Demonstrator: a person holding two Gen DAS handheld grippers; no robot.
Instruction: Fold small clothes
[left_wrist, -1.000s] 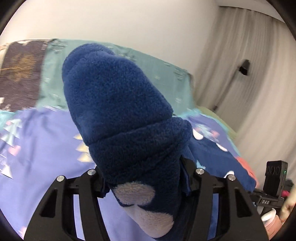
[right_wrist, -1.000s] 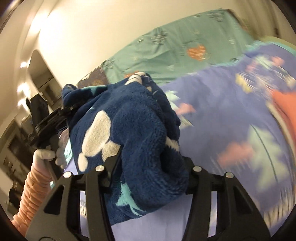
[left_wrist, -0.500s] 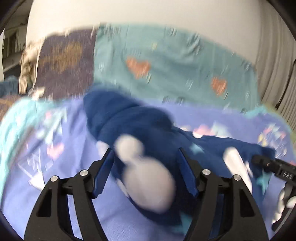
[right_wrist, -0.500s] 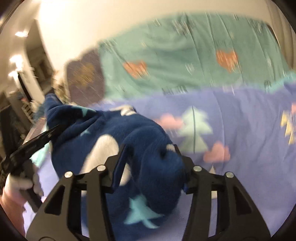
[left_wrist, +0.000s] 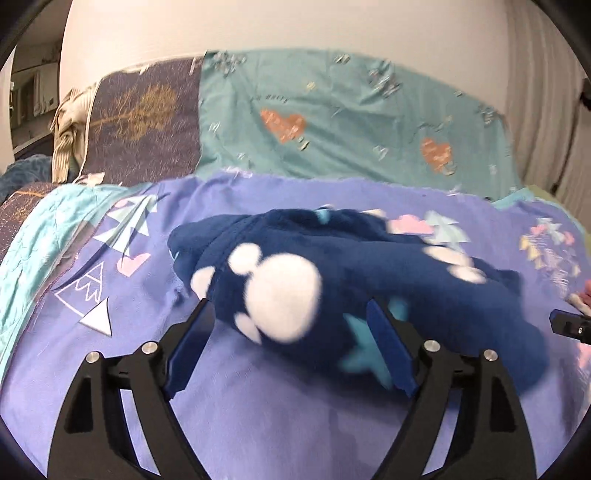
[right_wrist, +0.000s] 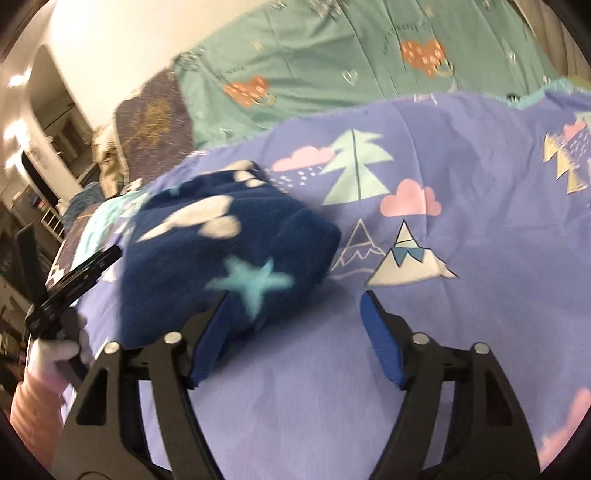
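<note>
Over fleece garment (left_wrist: 332, 295): opening left hand-held gripper (left_wrist: 291, 332)

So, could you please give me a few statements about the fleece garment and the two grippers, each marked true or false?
1. The navy fleece garment lies on a purple printed sheet. True.
2. The left gripper is clamped shut on the garment. False: its jaws are opening, pads clear of the fleece between them.
3. The garment carries white blotches and a light blue star. True.
4. The right gripper holds the garment up in the air. False: its jaws are opening and the garment rests on the sheet.
5. A teal cover with orange hearts lies behind the sheet. True.
</note>
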